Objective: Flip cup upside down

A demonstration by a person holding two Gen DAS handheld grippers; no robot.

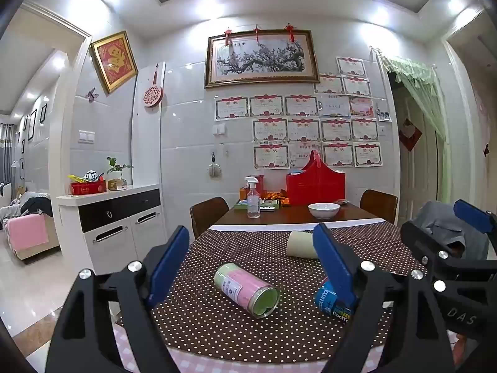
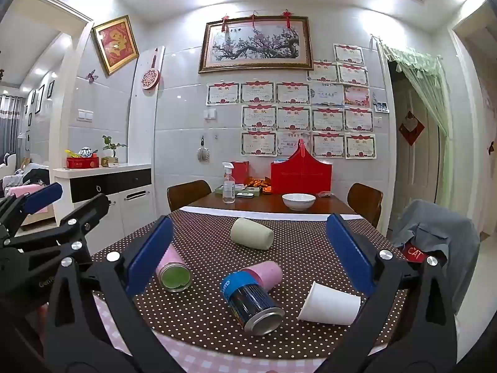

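Several cups lie on their sides on the brown dotted cloth (image 2: 217, 320). A white paper cup (image 2: 330, 304) lies front right, a blue and black can cup (image 2: 251, 304) in the middle with a pink cup (image 2: 267, 275) behind it, a pink cup with green inside (image 2: 174, 272) to the left, and a cream cup (image 2: 251, 233) farther back. The left wrist view shows the pink and green cup (image 1: 247, 289), the blue can (image 1: 329, 301) and the cream cup (image 1: 299, 244). My left gripper (image 1: 251, 267) is open and empty above the cloth. My right gripper (image 2: 251, 255) is open and empty.
Farther back on the wooden table stand a white bowl (image 2: 298, 201), a spray bottle (image 2: 228, 183) and a red bag (image 2: 300, 172). Brown chairs (image 2: 189, 193) flank the table. A grey jacket hangs on a chair at right (image 2: 435, 233). A white cabinet (image 2: 108, 186) stands left.
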